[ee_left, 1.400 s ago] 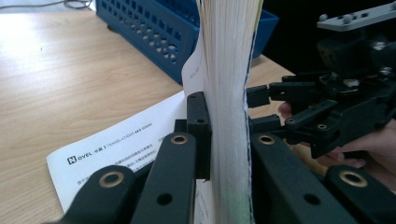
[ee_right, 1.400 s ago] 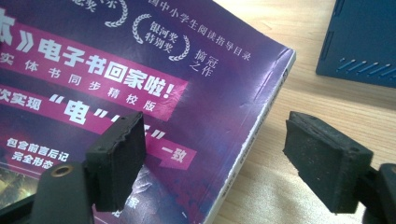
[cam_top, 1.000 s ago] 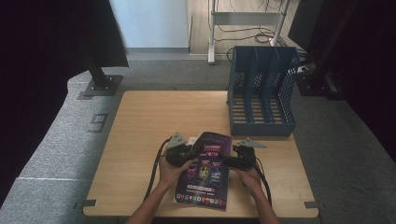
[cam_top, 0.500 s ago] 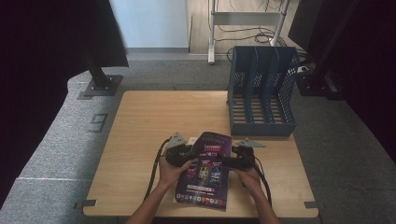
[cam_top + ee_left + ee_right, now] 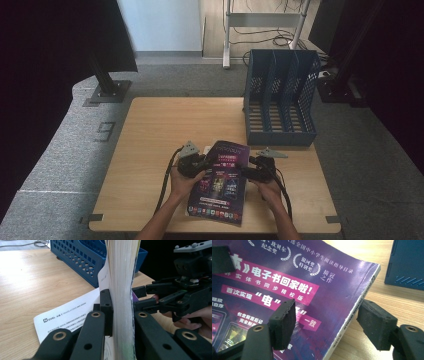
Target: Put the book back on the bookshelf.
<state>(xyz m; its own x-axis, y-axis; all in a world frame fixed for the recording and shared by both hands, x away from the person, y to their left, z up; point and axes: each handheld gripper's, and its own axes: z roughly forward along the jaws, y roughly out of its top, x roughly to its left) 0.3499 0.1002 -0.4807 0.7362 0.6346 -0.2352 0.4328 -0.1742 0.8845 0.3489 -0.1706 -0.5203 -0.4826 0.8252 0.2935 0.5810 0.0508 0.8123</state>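
Your left claw (image 5: 117, 322) pinches the page block of the purple paperback book (image 5: 220, 180) at the near middle of the surface (image 5: 160, 125), lifting that edge. Your right claw (image 5: 332, 322) gapes wide astride the spine, gripping nothing. The loose white flap (image 5: 67, 315) may crease if you lift; the blue file rack (image 5: 280, 100) stands far right.

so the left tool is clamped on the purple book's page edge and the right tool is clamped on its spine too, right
Not quite. The left tool is clamped on the purple book, but the right tool is open: the right gripper view shows its jaws spread either side of the spine, gripping nothing.
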